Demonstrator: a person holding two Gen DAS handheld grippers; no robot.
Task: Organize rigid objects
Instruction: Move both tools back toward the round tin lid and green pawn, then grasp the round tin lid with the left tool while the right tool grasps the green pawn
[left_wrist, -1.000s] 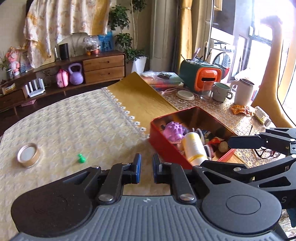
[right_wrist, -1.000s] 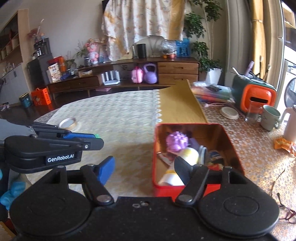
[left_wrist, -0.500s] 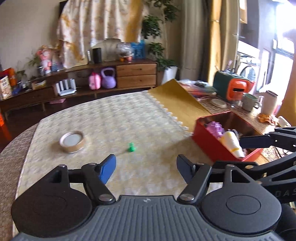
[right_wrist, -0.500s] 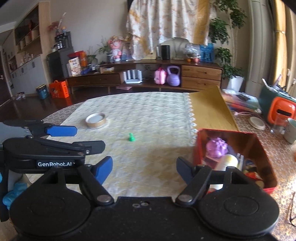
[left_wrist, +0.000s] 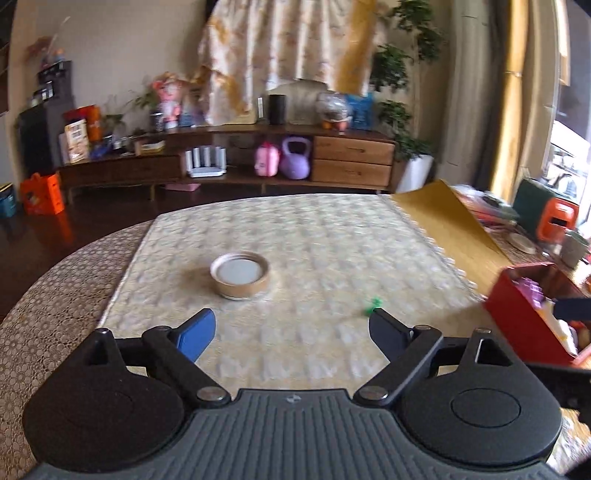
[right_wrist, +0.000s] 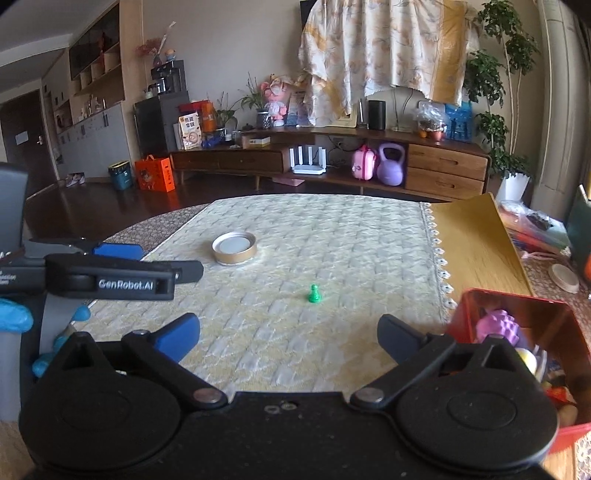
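Observation:
A round gold-rimmed jar lid (left_wrist: 240, 275) lies on the pale yellow tablecloth (left_wrist: 332, 236), ahead of my left gripper (left_wrist: 291, 332), which is open and empty. A small green pawn (left_wrist: 373, 306) stands just beyond its right finger. In the right wrist view the lid (right_wrist: 234, 248) and pawn (right_wrist: 314, 294) lie ahead of my open, empty right gripper (right_wrist: 288, 338). The left gripper (right_wrist: 114, 271) shows at that view's left. A red box (right_wrist: 517, 306) holding a purple toy and other items sits at right; it also shows in the left wrist view (left_wrist: 517, 314).
A mustard mat (right_wrist: 472, 243) lies folded beside the cloth. A green and orange case (left_wrist: 546, 214), a small dish and clutter stand on the table's right side. A wooden sideboard (right_wrist: 332, 155) stands beyond the table's far edge.
Both grippers have swung left, away from the red box toward the lid and pawn. The left gripper went from shut to wide open. The right stayed open.

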